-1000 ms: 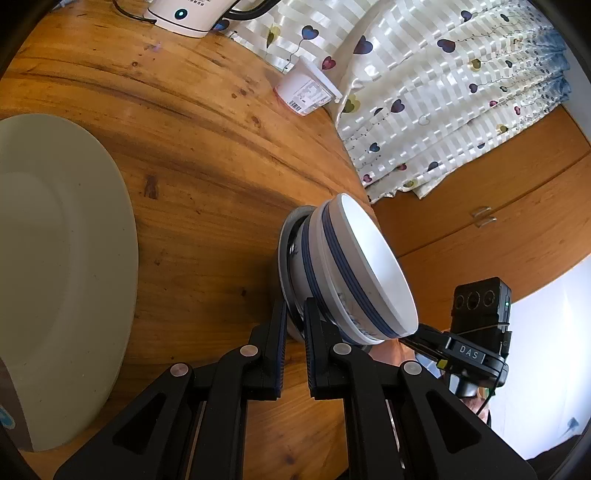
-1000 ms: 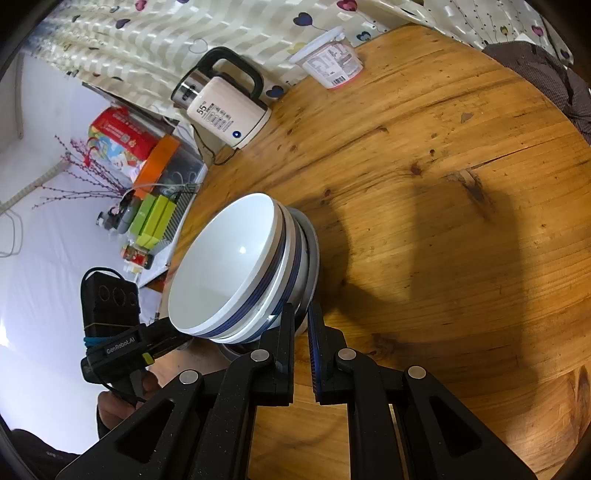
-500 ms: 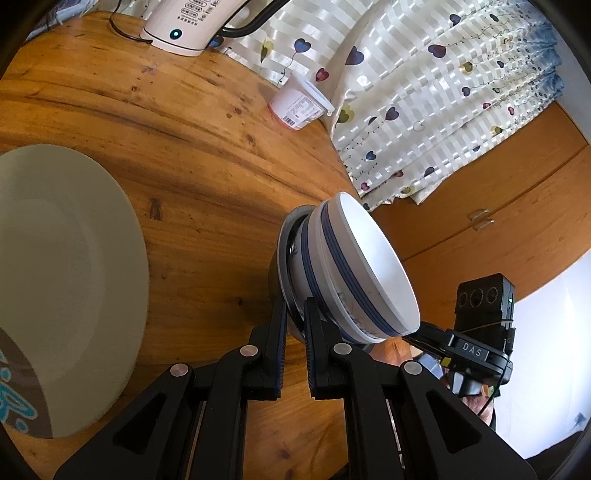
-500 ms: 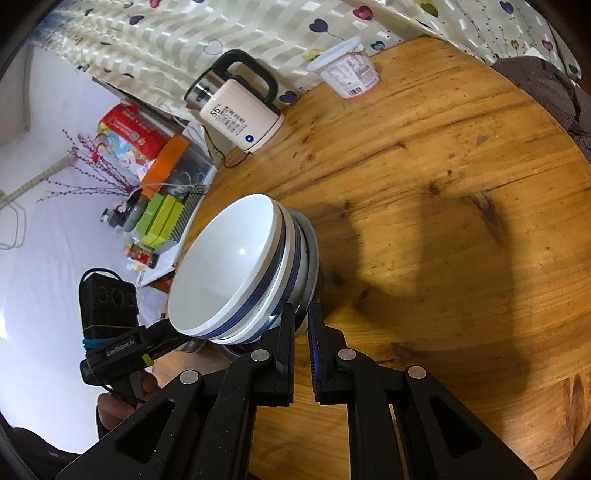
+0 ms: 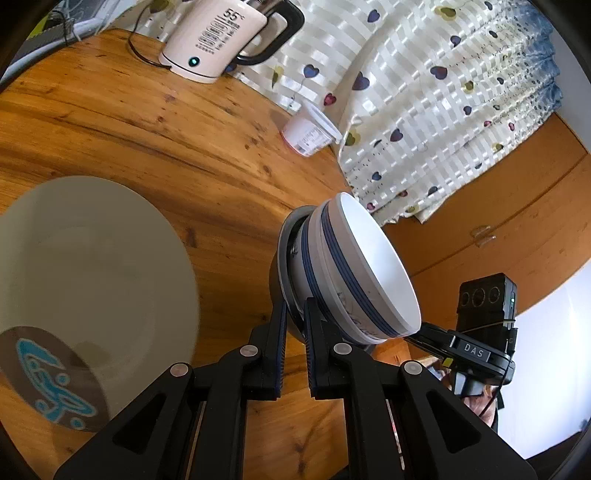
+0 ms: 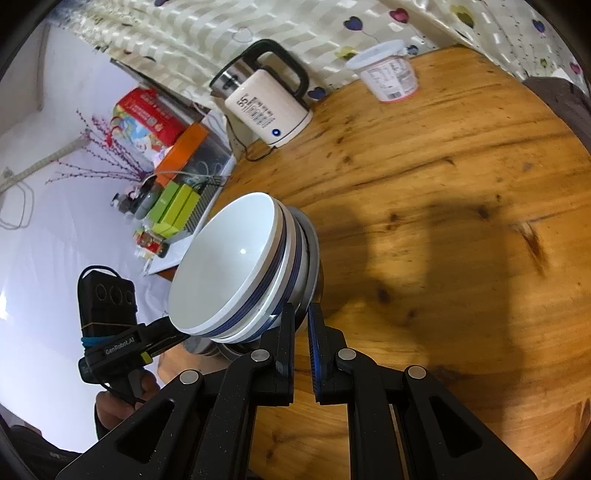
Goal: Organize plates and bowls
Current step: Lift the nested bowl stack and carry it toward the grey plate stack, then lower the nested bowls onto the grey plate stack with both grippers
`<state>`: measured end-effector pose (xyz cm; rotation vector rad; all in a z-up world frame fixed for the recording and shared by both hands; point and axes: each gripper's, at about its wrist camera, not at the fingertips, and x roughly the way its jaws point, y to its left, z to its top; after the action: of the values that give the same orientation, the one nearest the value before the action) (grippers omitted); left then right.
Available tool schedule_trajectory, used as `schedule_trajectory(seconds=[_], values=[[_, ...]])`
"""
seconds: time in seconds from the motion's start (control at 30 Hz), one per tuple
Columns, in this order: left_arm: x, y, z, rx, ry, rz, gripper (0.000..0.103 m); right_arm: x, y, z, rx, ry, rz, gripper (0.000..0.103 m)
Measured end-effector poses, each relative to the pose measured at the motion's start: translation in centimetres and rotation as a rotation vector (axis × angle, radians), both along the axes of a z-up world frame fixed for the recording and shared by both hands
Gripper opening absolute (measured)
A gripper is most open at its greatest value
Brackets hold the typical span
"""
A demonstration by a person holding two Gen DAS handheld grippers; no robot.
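In the left wrist view, a large pale grey round plate [image 5: 92,266] lies flat on the round wooden surface [image 5: 207,155] at the far left, with a dark disc bearing a turquoise pattern [image 5: 55,376] resting on its near edge. Behind it, at the back of the surface, stands a cream electric kettle with a black handle [image 5: 218,40], and to its right a white plastic tub with a printed label [image 5: 308,134] lies against the heart-patterned curtain [image 5: 424,99]. Right of the plate, the left tongs [image 5: 294,314] are narrowed onto the rim of a grey dish that carries a stack of white bowls with blue bands [image 5: 354,273]; the stack is tilted and held up above the surface, well apart from the plate. At the far right, the other handheld unit shows beyond the stack.

In the right wrist view, boxes and packets [image 6: 166,147] crowd a shelf at the left, past the edge of the surface [image 6: 443,177]. The stack of bowls [image 6: 236,269] sits centre-left, its opening turned toward the left. The right tongs [image 6: 301,321] are pinched on the grey dish's rim from the opposite side. Kettle [image 6: 266,107] and tub [image 6: 388,75] stand at the back, near the curtain [image 6: 295,26].
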<state>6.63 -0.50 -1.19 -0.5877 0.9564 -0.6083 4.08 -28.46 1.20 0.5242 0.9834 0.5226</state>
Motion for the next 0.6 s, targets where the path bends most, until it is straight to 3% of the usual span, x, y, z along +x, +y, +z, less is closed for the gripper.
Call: schedule_trajectory(seconds=[0.6], values=[[-1.4,6.8,0.5,0.019,-0.014,0.154,0.008,3.2,7.2,0.4,-0.012,-0.008,0.153,0.009]])
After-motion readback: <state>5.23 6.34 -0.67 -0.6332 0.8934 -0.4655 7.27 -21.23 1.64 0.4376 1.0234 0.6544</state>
